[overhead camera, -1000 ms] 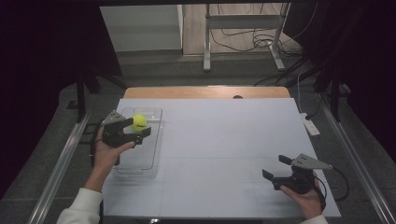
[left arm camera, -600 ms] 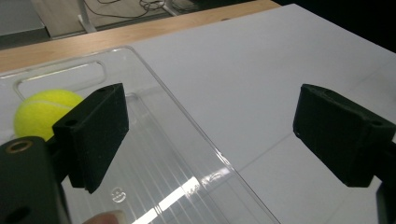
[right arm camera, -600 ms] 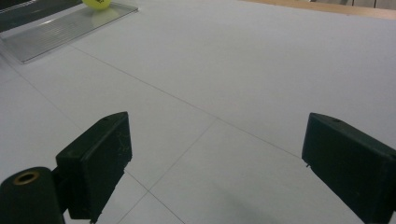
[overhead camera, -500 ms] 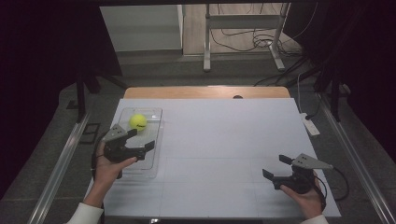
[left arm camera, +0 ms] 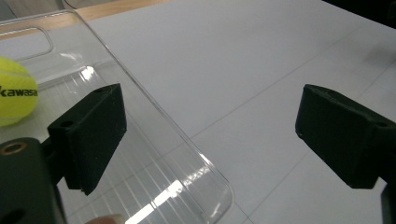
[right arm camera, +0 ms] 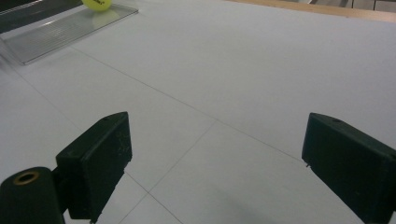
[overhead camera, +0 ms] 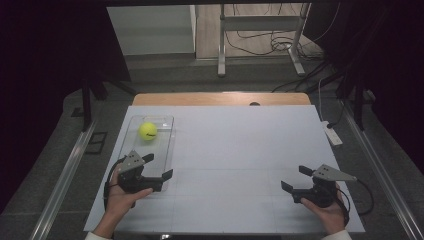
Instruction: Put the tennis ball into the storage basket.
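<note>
White table, power strip

"kawasa" (cut off) on ball.

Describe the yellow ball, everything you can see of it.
The ball is a bright yellow-green tennis ball with a fuzzy felt look and black lettering on its side, partly cut off in the left gripper view. It lies at the far end of the clear tray at the table's left side, resting on the tray's ribbed floor. Nothing else touches it.

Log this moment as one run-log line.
left gripper: jaws open, just opening, empty | tennis ball: in clear tray | right gripper: open, empty
</note>
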Demonstrator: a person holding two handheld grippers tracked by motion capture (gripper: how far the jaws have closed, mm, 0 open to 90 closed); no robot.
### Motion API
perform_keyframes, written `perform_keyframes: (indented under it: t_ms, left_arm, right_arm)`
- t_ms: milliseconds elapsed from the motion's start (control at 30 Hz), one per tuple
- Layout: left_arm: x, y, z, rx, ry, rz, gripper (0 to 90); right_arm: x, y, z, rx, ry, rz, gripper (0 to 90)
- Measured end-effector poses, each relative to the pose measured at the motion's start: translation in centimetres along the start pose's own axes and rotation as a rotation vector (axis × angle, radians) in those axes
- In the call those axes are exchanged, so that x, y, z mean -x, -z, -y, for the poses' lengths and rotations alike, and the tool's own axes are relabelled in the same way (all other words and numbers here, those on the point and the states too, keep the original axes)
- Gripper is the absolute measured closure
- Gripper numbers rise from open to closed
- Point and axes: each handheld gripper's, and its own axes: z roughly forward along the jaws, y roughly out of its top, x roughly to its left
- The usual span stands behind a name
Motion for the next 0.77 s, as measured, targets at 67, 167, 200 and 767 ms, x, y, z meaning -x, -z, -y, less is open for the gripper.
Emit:
perform_keyframes:
  t_ms: [67, 167, 200, 767]
  left_arm:
    - [0.4, 0.0, 0.4, -0.005, -0.014, -0.003, 10.1]
    - [0.8, -0.1, 0.9, -0.013, -0.015, 0.004, 9.9]
    - [0.9, -0.1, 1.1, -0.017, -0.017, 0.005, 10.0]
    - [1.1, -0.4, 1.9, -0.021, -0.025, 0.008, 10.0]
  right_arm:
    - [0.0, 0.0, 0.0, 0.001, 0.000, -0.001, 8.5]
    - [0.0, 0.0, 0.0, 0.000, 0.001, -0.003, 8.4]
    - [0.0, 0.0, 0.0, 0.001, 0.002, -0.004, 8.4]
    - [-0.1, 0.0, -0.1, 0.006, 0.012, -0.009, 8.5]
